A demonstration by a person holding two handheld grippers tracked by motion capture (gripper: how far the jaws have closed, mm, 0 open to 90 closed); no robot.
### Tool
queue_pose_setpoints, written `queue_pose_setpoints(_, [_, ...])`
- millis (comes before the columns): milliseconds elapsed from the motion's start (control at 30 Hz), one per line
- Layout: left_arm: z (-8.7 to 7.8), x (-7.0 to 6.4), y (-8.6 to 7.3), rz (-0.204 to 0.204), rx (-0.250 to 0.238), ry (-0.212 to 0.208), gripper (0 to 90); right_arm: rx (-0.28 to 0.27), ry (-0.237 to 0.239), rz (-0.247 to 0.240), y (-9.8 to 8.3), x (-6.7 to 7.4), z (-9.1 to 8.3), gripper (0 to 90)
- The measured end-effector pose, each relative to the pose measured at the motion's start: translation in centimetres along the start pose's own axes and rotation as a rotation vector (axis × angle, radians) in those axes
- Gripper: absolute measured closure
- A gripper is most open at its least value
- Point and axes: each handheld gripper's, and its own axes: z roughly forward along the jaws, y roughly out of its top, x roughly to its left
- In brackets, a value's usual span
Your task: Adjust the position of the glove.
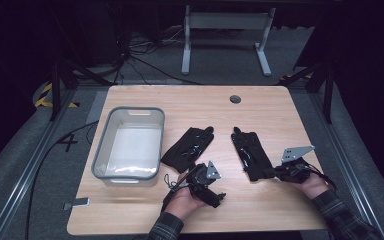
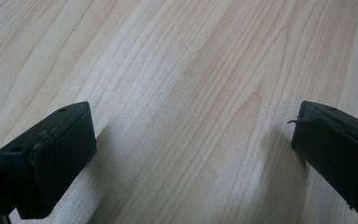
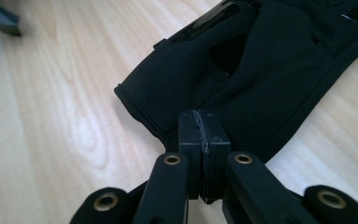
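On the wooden table (image 1: pixel 280 110), right claw (image 3: pixel 203 133) clamped on a black glove's (image 3: pixel 270 70) cuff, left claw (image 2: pixel 193 154) apart.

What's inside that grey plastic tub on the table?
The grey tub looks empty: from the high view its pale bottom shows bare, with a bright glare near the front wall. Both black gloves, one and the other, lie outside it on the table.

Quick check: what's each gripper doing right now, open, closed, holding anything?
Left gripper: open, nothing between its jaws.
Right gripper: closed on the cuff edge of the right glove.
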Motion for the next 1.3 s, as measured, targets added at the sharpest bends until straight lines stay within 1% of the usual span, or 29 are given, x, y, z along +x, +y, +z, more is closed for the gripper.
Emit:
queue_pose_setpoints(100, [0.0, 0.0, 0.0, 0.0, 0.001, 0.0, 0.0, 0.007, 0.013, -0.008, -0.5, 0.9, -0.4, 89.7])
queue_pose_setpoints(133, [0.0, 0.0, 0.0, 0.0, 0.001, 0.0, 0.0, 0.007, 0.013, -0.008, -0.5, 0.9, -0.4, 89.7])
queue_pose_setpoints(167, [0.0, 0.0, 0.0, 0.001, 0.0, 0.001, 0.0, 0.013, 0.025, -0.01, -0.7, 1.4, -0.7, 89.7])
queue_pose_setpoints(300, [0.0, 0.0, 0.0, 0.0, 0.0, 0.0, 0.0, 0.012, 0.04, -0.008, -1.2, 2.1, -1.0, 89.7])
queue_pose_setpoints(467, [0.0, 0.0, 0.0, 0.001, 0.0, 0.001, 0.0, 0.014, 0.055, -0.01, -1.6, 2.7, -1.3, 89.7])
queue_pose_setpoints(600, [0.0, 0.0, 0.0, 0.001, 0.0, 0.001, 0.0, 0.009, 0.046, -0.021, -1.5, 2.8, -1.5, 89.6])
queue_pose_setpoints(700, [0.0, 0.0, 0.0, 0.001, 0.0, 0.001, 0.0, -0.018, 0.026, -0.017, -1.0, 2.3, -1.7, 89.5])
queue_pose_setpoints(800, [0.0, 0.0, 0.0, 0.002, -0.001, -0.001, 0.0, -0.029, -0.004, -0.002, -0.3, 1.0, -1.7, 89.5])
queue_pose_setpoints(833, [0.0, 0.0, 0.0, 0.002, -0.001, -0.001, 0.0, -0.029, -0.004, -0.002, -0.3, 1.0, -1.7, 89.5])
queue_pose_setpoints(867, [0.0, 0.0, 0.0, 0.002, -0.001, -0.001, 0.0, -0.034, -0.01, 0.002, -0.1, 0.7, -1.6, 89.5])
queue_pose_setpoints(933, [0.0, 0.0, 0.0, 0.002, -0.001, -0.001, 0.0, -0.045, -0.026, 0.009, 0.5, -0.2, -1.4, 89.5])
queue_pose_setpoints(1067, [0.0, 0.0, 0.0, 0.003, 0.0, -0.001, 0.0, -0.054, -0.046, 0.015, 1.3, -1.4, -0.9, 89.5])
queue_pose_setpoints(1100, [0.0, 0.0, 0.0, 0.003, 0.0, -0.001, 0.0, -0.054, -0.046, 0.015, 1.3, -1.4, -0.9, 89.5])
queue_pose_setpoints(1300, [0.0, 0.0, 0.0, 0.003, -0.001, -0.002, 0.0, -0.06, -0.067, 0.028, 2.4, -3.3, 0.6, 89.6])
